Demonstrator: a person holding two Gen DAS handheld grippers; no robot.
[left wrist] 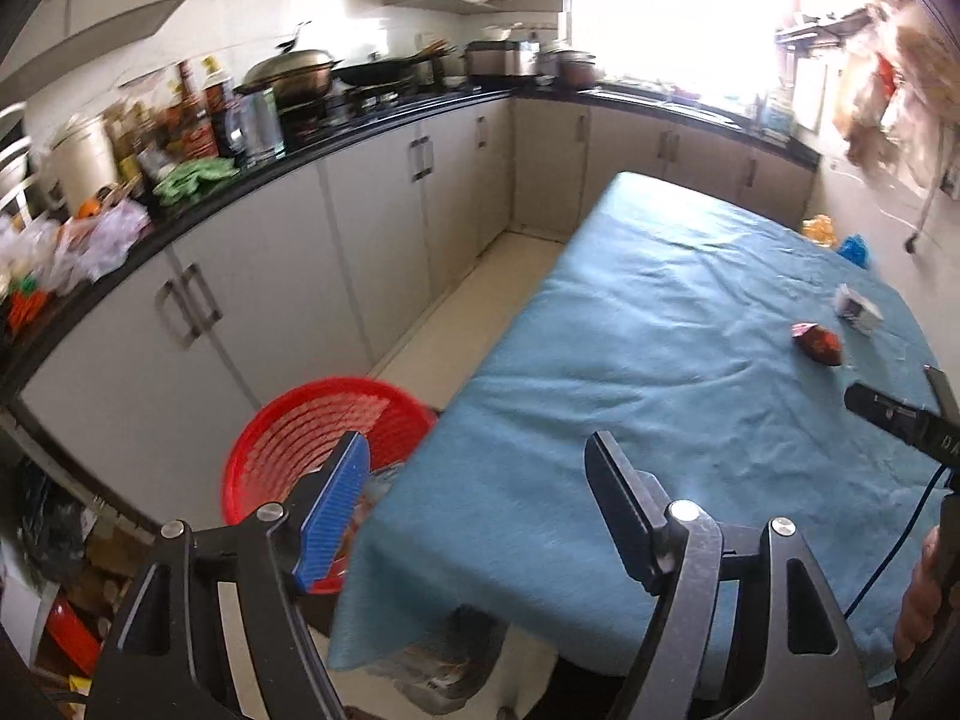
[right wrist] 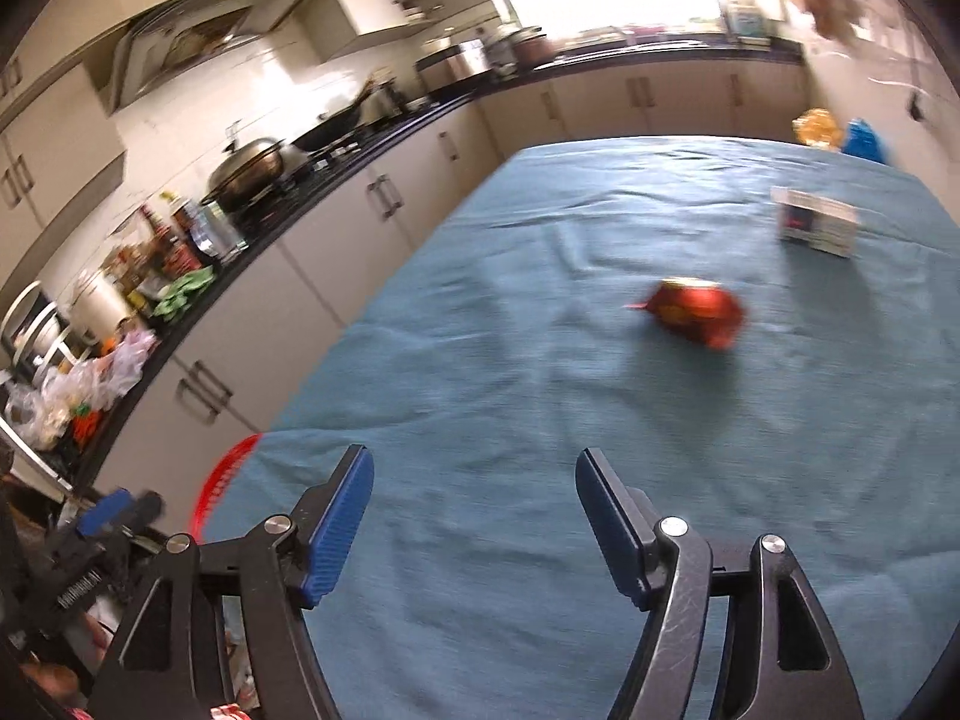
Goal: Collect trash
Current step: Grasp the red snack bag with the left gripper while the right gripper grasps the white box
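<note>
blue tablecloth (right wrist: 480, 396) | wok (left wrist: 294, 75) | green cloth (left wrist: 195, 178) | cabinets (left wrist: 384, 210)

The right gripper (right wrist: 474, 474) is wide open over the blue cloth table (right wrist: 480, 390). A crumpled red wrapper (right wrist: 696, 311) lies ahead. A small white box (right wrist: 817, 229) sits farther back.

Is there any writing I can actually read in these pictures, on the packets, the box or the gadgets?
None reads whole.
Red wrapper: print blurred, unreadable.
White box: dark printing, too blurred.
Right gripper body: white letters, cut off at the edge.
Left gripper body: small white lettering, too blurred.
Bottles on the counter: labels too small.
</note>
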